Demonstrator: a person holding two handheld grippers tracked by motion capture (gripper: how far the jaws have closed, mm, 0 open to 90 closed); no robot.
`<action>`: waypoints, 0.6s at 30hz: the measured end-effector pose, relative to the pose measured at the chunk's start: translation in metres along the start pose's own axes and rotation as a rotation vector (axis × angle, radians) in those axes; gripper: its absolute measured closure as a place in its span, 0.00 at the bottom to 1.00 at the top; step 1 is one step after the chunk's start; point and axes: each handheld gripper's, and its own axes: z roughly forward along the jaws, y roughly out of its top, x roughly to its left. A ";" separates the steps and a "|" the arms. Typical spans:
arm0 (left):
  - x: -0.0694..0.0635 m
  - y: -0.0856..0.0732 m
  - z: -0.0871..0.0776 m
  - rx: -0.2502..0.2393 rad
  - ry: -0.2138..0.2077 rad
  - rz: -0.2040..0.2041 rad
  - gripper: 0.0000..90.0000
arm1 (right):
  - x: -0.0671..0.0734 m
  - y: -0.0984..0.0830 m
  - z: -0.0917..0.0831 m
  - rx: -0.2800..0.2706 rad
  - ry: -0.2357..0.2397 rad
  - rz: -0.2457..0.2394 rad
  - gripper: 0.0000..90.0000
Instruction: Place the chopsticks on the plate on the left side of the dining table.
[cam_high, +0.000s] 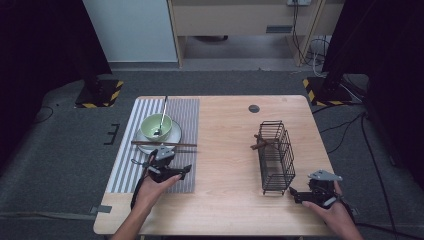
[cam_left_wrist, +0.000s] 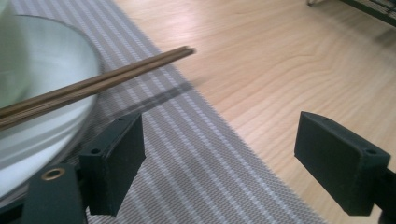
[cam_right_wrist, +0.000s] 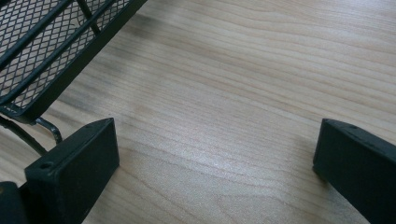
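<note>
While its jaws stand spread and empty, the left gripper (cam_left_wrist: 219, 168) hovers over ribbed woven placemat (cam_left_wrist: 196, 177), just short of slender wooden chopsticks (cam_left_wrist: 98, 84) across the glossy round plate (cam_left_wrist: 37, 140).

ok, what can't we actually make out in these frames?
- Bowl contents: high view, too small; the utensil end inside is unclear.
- Brown item at the wire basket: high view, small, behind mesh.
- Chopsticks: left gripper view, far end cut off by the left edge.
- Saucer: left gripper view, blurred, partly behind a jaw.

Black wire basket (cam_high: 275, 156) lying sideways, striped placemat (cam_high: 131, 157), wooden table (cam_high: 225, 150)
</note>
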 end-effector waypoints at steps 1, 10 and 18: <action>-0.004 0.001 0.002 0.006 -0.007 0.008 0.17 | 0.000 0.000 0.000 0.000 0.000 0.000 0.00; -0.039 0.003 0.017 0.046 -0.066 0.076 0.17 | 0.000 0.000 0.000 0.000 0.002 -0.002 0.00; -0.072 0.011 0.033 0.077 -0.135 0.140 0.17 | 0.000 0.000 0.000 0.000 0.002 -0.003 0.00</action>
